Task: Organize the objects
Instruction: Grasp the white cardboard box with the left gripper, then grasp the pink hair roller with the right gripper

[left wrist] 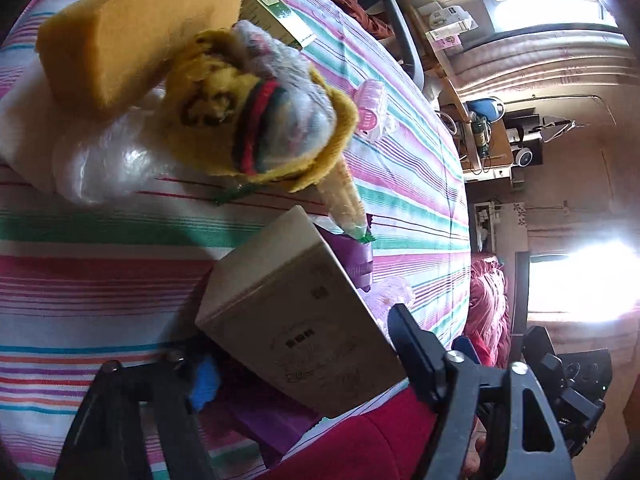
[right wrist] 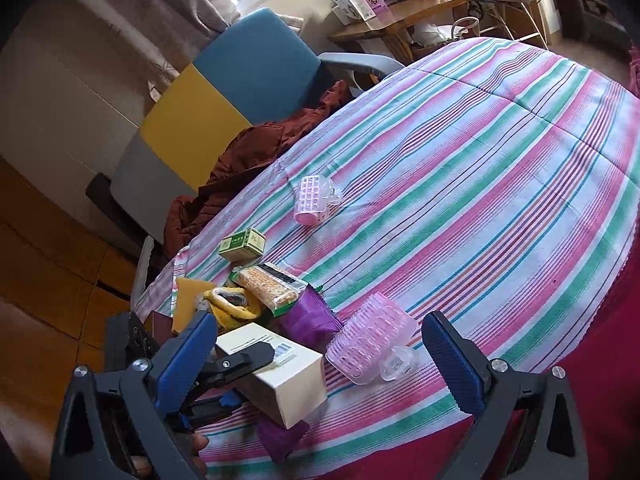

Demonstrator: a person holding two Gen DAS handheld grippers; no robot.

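A cream cardboard box [left wrist: 296, 312] with printed labels sits between the fingers of my left gripper [left wrist: 288, 336], which is shut on it. In the right wrist view that box [right wrist: 280, 384] is near the table's front edge, with one black finger lying over its top. My right gripper [right wrist: 320, 356] is open just above the table, its blue pads [right wrist: 452, 360] wide apart around the box and a large pink hair roller [right wrist: 372, 344]. Behind lie a purple packet [right wrist: 312, 316], a cracker pack [right wrist: 268, 284], a yellow plush toy [left wrist: 256, 120] and a yellow sponge [left wrist: 132, 28].
A striped cloth covers the round table [right wrist: 500, 140]. A small green box [right wrist: 244, 244] and a second pink roller [right wrist: 316, 200] lie farther back. A blue and yellow chair [right wrist: 224, 92] with brown cloth [right wrist: 248, 152] stands behind the table. Another purple packet [right wrist: 280, 436] lies under the box.
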